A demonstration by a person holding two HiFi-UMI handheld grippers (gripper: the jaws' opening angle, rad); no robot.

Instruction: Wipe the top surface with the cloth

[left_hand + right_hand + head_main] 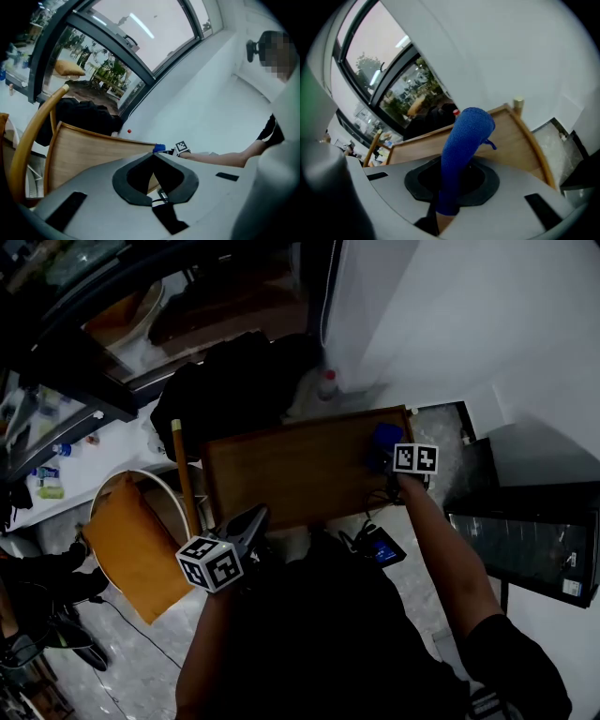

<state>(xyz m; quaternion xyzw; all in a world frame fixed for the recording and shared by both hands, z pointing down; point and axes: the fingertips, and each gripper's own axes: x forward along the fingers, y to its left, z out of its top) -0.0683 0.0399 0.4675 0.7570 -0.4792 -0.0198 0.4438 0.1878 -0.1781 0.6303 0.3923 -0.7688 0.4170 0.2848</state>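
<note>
An orange chair seat (131, 545) stands left of the wooden tabletop (300, 474). The left gripper (249, 524) is at the tabletop's near edge, jaws together and empty. A dark bundle (234, 381) crowds the far side. At the right end, the right gripper (386, 457) is clamped on the blue cloth (385, 436).

I count two claws in my hands, the left gripper (256, 516) and the right gripper (382, 457), one blue cloth (466, 138), one wooden top surface (291, 474), one chair (27, 140) at frame left
</note>
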